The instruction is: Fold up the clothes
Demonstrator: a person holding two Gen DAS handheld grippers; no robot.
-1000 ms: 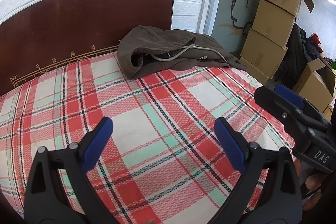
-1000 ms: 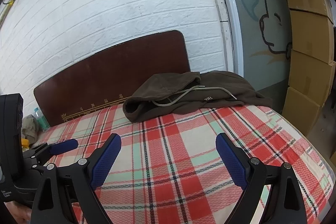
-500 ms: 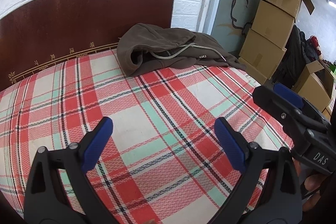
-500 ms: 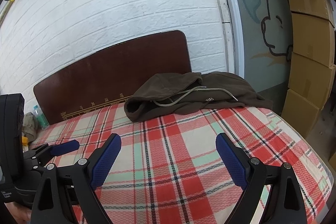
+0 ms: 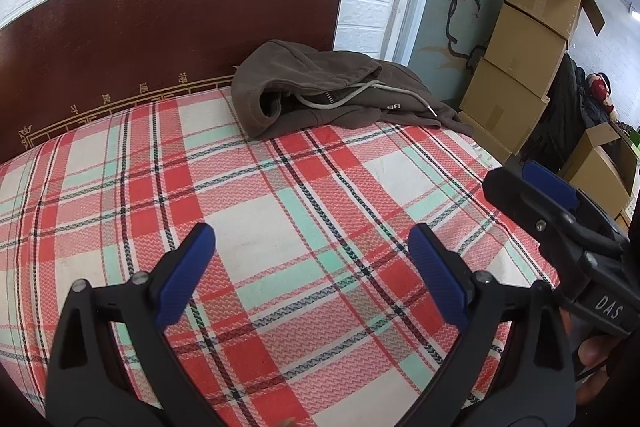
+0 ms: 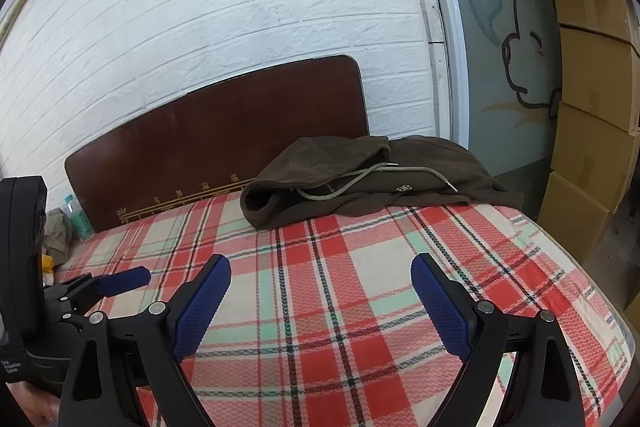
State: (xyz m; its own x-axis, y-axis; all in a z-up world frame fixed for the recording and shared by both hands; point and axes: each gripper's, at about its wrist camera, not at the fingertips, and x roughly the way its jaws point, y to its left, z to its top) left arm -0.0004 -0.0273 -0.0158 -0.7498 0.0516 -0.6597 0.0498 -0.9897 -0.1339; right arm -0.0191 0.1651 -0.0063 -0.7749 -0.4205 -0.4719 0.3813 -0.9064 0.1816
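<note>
A crumpled brown fleece hoodie (image 5: 332, 89), marked "BB", is heaped at the far edge of the woven plaid bedsheet (image 5: 280, 211). Left gripper (image 5: 312, 267) and right gripper (image 6: 320, 291), lettered "DAS", are held wide apart, empty.

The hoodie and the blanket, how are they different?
The hoodie is plain brown; the blanket is red, white and green plaid. The hoodie lies crumpled by the headboard; the blanket is spread flat over the bed. The hoodie has a drawstring; the blanket has none. Both are cloth.
</note>
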